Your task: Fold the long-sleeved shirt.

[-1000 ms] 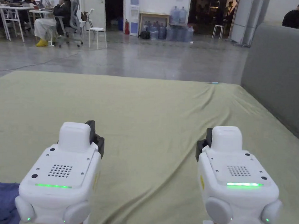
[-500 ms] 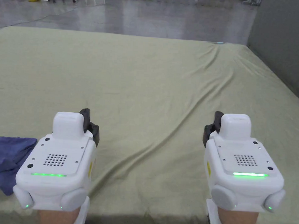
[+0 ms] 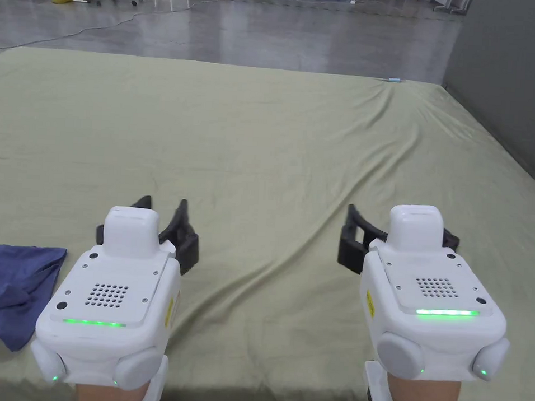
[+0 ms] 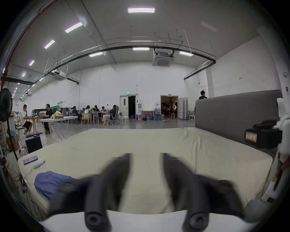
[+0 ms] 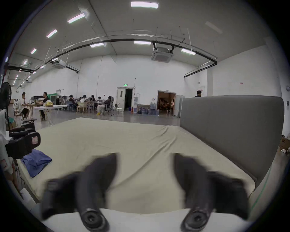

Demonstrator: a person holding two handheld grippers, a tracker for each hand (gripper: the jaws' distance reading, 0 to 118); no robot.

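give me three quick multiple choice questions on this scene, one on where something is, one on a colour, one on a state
1. Where does the shirt lie?
A. near edge of the bed, left of the left gripper
B. far right corner
C. on the floor

2. What colour is the shirt?
A. red
B. blue
C. white

3. How do the left gripper and right gripper stand?
A. both shut on the shirt
B. one shut, one open
C. both open, holding nothing

Key: 1 A, it lies crumpled on the green bed sheet beside that gripper; 2 B, the cloth is blue; 3 C, bare sheet shows between each pair of jaws.
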